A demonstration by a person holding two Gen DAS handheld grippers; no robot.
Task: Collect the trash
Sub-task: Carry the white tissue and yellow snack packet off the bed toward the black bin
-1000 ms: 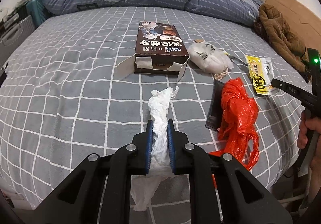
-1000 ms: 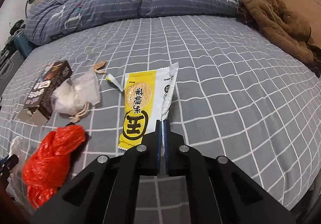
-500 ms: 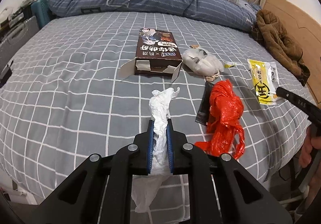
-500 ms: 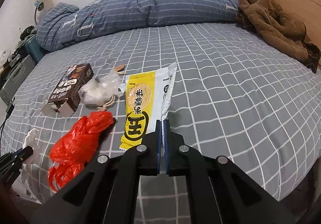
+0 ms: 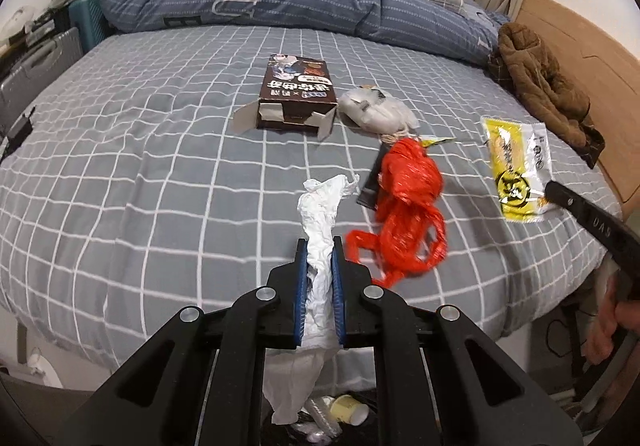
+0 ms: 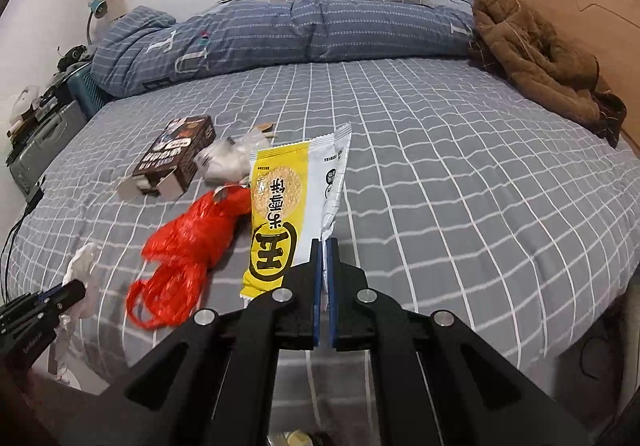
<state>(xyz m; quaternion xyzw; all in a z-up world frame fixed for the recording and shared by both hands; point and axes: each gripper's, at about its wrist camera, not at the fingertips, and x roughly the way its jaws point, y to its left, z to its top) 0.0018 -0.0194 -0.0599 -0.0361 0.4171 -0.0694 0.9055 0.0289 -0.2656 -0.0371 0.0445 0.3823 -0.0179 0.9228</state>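
Note:
My left gripper point(image 5: 319, 246) is shut on a crumpled white tissue point(image 5: 320, 214), which hangs down below the fingers over the bed's front edge. My right gripper point(image 6: 325, 246) is shut on the edge of a yellow and white snack wrapper point(image 6: 280, 202), lifted off the bed; the wrapper point(image 5: 516, 166) also shows at the right of the left wrist view. On the grey checked bed lie a red plastic bag point(image 5: 404, 206), a dark opened carton point(image 5: 296, 94) and a clear bag of white scraps point(image 5: 376, 110).
A dark flat packet point(image 5: 368, 190) lies under the red bag. A brown coat point(image 6: 536, 58) sits at the bed's right side, a rolled blue duvet point(image 6: 280, 34) at the back. Below the bed's edge a bin holds a paper cup point(image 5: 348, 408). A hand point(image 5: 608, 330) is at the right.
Both grippers have drawn back and up from the bed with the tissue and the wrapper held; the bed's front edge and the bin below have come into view.

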